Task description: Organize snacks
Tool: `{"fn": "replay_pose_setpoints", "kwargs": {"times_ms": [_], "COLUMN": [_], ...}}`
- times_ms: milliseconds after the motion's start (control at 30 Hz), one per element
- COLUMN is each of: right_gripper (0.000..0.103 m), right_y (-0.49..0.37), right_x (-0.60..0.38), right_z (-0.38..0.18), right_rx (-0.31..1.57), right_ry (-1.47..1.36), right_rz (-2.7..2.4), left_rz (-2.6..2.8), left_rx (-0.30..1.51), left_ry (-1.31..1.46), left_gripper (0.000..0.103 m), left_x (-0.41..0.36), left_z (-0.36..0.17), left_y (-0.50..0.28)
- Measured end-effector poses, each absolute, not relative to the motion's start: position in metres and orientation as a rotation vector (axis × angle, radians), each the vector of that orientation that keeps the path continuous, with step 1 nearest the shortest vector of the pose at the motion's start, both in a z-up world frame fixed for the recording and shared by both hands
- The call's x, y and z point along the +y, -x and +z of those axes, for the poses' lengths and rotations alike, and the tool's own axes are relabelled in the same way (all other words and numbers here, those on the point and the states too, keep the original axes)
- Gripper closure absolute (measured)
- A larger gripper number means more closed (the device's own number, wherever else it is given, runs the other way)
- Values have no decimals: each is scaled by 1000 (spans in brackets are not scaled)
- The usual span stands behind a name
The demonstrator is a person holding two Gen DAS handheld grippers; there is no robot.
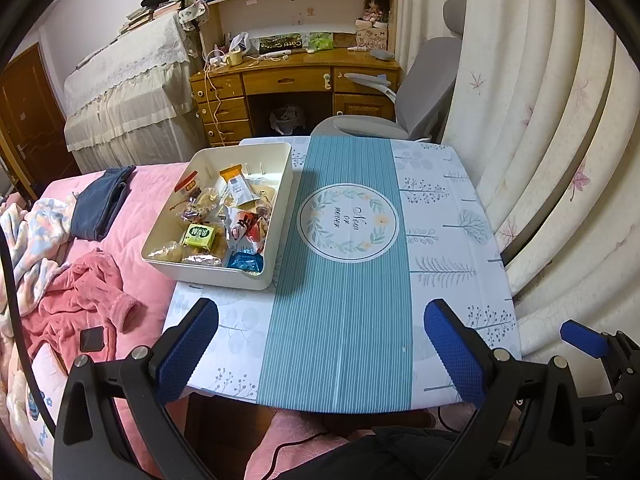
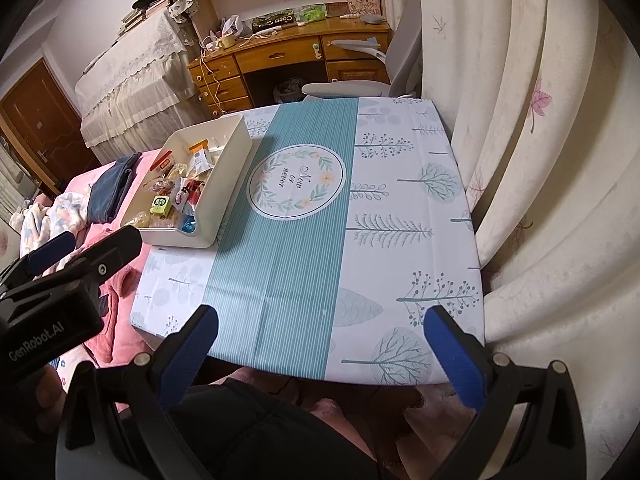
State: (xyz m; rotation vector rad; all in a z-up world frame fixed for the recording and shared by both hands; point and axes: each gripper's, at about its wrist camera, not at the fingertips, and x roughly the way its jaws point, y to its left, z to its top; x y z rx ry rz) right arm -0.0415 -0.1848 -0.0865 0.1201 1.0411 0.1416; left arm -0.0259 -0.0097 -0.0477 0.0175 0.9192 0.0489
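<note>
A cream plastic bin point(image 1: 276, 216) sits at the left side of the small table point(image 1: 340, 320). It holds several wrapped snacks point(image 1: 224, 220), among them a green packet point(image 1: 198, 236) and a blue packet point(image 1: 246, 262). The bin also shows in the right wrist view point(image 2: 224, 184), with the snacks point(image 2: 176, 192) inside. My left gripper point(image 1: 320, 344) is open and empty, above the table's near edge. My right gripper point(image 2: 320, 344) is open and empty, above the near edge further right. The left gripper's body shows in the right wrist view point(image 2: 60, 280).
The table carries a teal and white cloth with a round print point(image 1: 348, 222). A pink bed with clothes point(image 1: 92, 280) lies left. A grey chair point(image 1: 404, 108) and wooden desk point(image 1: 296, 76) stand behind. Curtains point(image 1: 540, 140) hang close on the right.
</note>
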Motion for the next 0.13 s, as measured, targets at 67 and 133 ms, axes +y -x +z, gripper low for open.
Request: {"fn": "replay_pose_setpoints", "kwargs": {"times_ms": [67, 133], "right_gripper": [0, 0], "right_y": [41, 41], "right_x": [-185, -185], "right_z": [-87, -87], "right_rx": [1043, 1044], "right_ry": [-122, -121], "right_rz": [142, 142], "left_rz": [49, 49], "left_rx": [920, 920], "left_ry": [-17, -17], "left_gripper": [1, 1], "left_x": [-10, -10], "left_z": [-48, -48], "left_y": [26, 26]}}
